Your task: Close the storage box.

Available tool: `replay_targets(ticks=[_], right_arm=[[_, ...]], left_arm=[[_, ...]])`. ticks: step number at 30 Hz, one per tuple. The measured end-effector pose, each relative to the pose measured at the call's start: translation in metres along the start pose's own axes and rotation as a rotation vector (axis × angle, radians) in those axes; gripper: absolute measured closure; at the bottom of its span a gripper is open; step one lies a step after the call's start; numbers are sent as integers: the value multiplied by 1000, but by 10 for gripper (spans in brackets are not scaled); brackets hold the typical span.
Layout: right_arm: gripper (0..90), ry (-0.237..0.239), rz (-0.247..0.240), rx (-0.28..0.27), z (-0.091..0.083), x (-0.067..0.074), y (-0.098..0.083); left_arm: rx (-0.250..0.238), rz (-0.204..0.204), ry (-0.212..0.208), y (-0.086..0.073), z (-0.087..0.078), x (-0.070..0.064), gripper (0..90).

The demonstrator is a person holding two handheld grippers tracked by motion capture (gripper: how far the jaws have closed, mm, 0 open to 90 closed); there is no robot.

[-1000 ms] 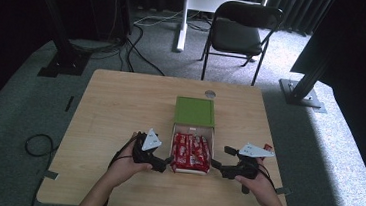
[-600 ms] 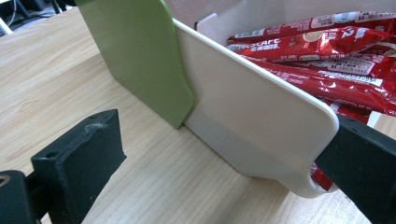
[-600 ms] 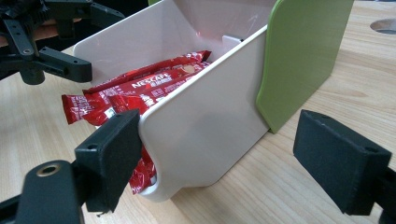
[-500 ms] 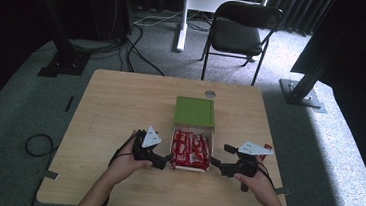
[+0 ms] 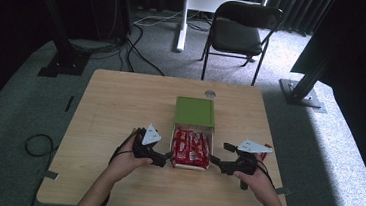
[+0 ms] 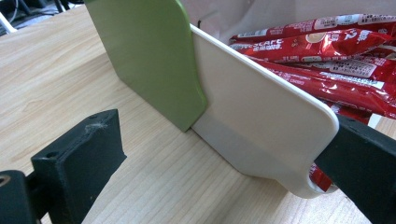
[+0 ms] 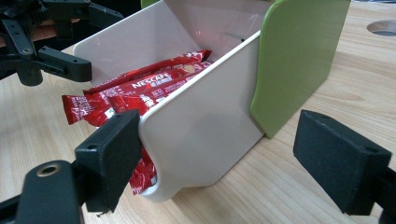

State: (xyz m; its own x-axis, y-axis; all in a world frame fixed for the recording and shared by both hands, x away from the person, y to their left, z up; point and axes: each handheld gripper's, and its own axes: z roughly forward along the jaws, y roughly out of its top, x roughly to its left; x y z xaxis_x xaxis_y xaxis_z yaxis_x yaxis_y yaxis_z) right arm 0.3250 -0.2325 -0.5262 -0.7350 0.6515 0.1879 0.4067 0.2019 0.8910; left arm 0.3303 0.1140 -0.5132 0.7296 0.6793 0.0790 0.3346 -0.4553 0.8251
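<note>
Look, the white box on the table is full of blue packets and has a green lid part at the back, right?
Nearly. The packets in the white box are red, not blue, as the right gripper view shows up close. The rest holds: the box sits on the table and its green lid part is at the back.

Sachets [image 5: 190, 147] lie in the box [image 5: 193, 131], a claw each side.
</note>
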Motion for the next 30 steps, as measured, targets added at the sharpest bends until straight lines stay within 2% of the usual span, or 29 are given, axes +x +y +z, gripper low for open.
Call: replay_targets(ticks=[12,20,30], right_arm=[[153,-12,5,3,3,-5,4],[153,-27,15,-8,5,-10,8],[154,-40,25,-12,8,-15,12]], left_arm=[[6,0,1,4,5,4,31],[-1,-23,-1,7,8,10,32],[2,-31,-6,11,12,14,31]])
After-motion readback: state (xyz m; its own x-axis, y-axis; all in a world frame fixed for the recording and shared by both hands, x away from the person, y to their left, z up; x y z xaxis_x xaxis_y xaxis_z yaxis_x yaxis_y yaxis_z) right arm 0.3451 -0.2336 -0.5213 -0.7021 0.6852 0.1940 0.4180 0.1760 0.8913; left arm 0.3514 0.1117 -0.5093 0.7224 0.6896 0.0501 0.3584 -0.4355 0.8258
